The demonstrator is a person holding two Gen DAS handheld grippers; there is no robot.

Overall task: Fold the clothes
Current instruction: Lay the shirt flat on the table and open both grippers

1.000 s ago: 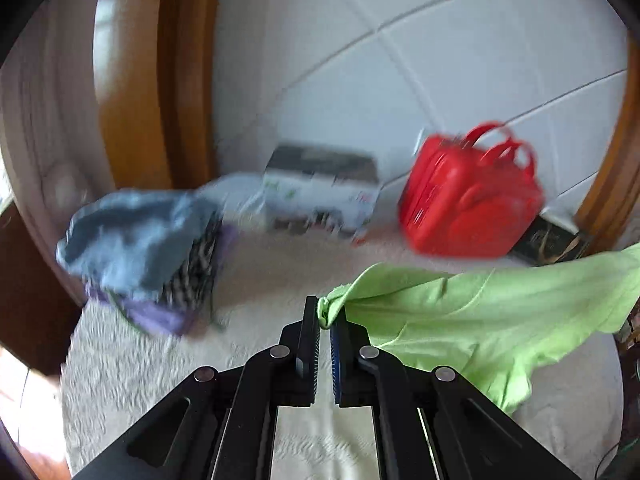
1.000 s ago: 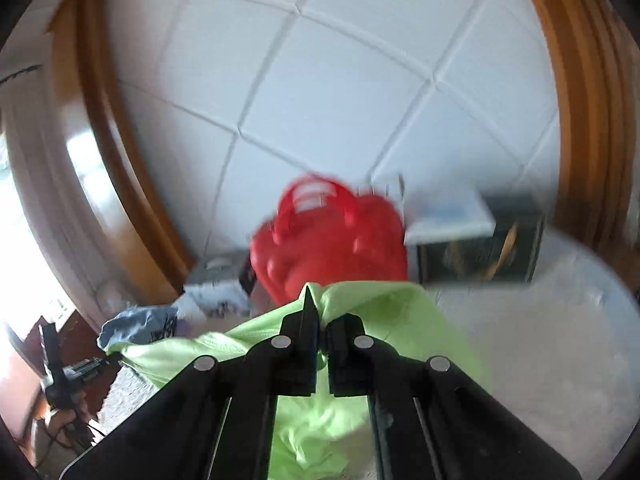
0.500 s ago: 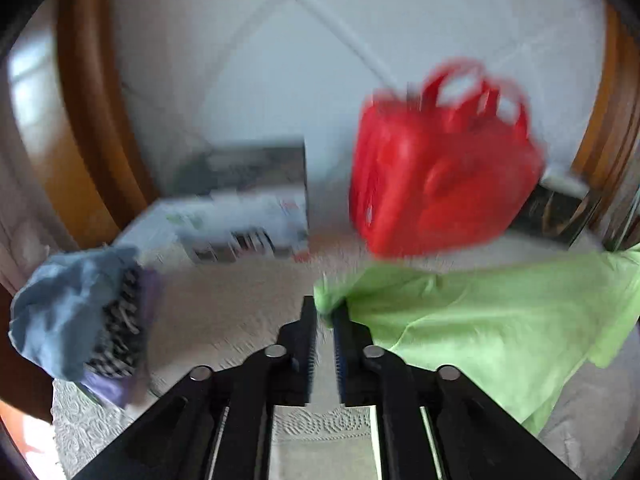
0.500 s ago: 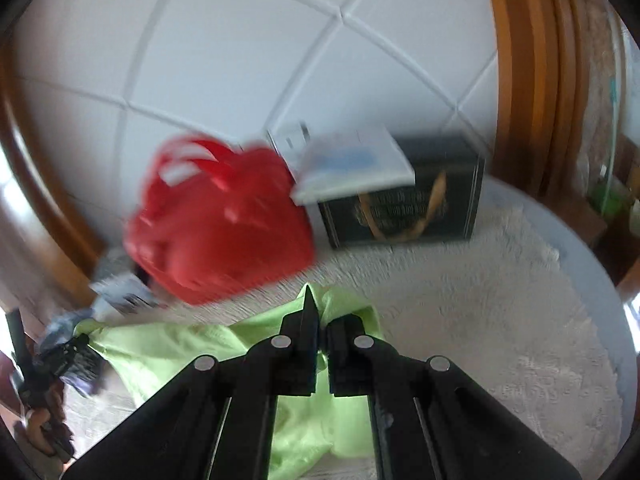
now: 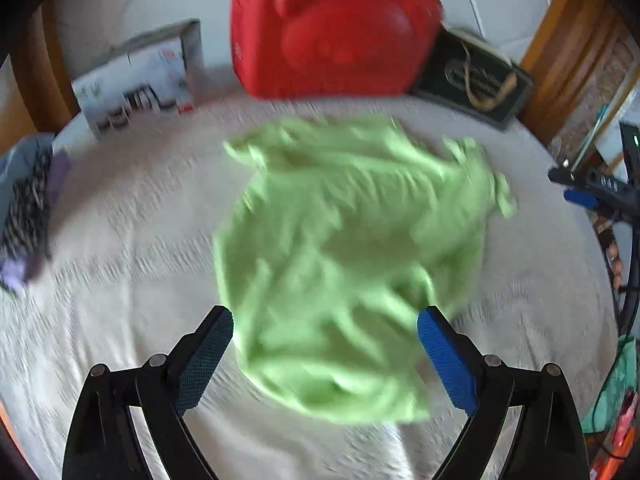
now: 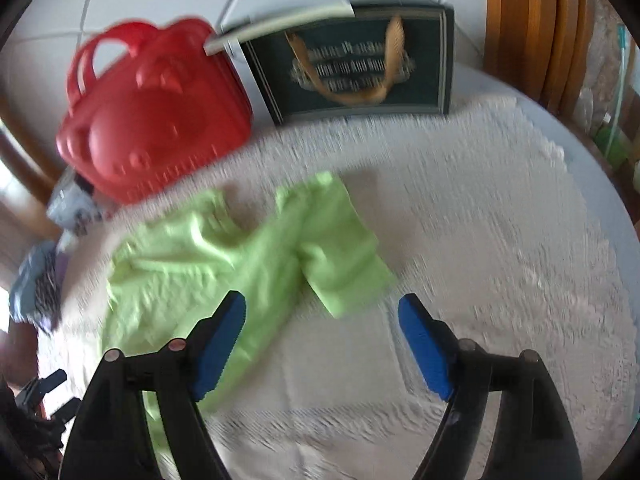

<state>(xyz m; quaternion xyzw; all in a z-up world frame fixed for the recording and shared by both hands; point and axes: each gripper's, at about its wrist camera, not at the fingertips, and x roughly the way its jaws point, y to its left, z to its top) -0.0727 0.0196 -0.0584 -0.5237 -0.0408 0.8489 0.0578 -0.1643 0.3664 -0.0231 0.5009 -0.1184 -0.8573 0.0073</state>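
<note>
Left wrist view: the left gripper (image 5: 325, 336), which pinched a corner of the green garment (image 5: 352, 256) half a second ago, now has its two fingers spread wide and holds nothing. The one green garment, earlier lifted and stretched, now lies crumpled on the white textured cloth (image 5: 120, 248), between and beyond the fingers. Behind it stand one red bag (image 5: 328, 36), one white printed box (image 5: 140, 84) to its left and one dark box with a gold ribbon (image 5: 476, 80) to its right. One pile of blue and patterned clothes (image 5: 28, 200) sits at the left edge. The picture is blurred.

Right wrist view: the right gripper (image 6: 322, 344) has also let go; its two blue-padded fingers (image 6: 424, 352) stand wide apart and empty. The green garment (image 6: 224, 264) lies rumpled on the white cloth (image 6: 500, 260), partly behind the left finger. The red bag (image 6: 152, 120) and dark box (image 6: 352, 64) stand at the back, touching.
</note>
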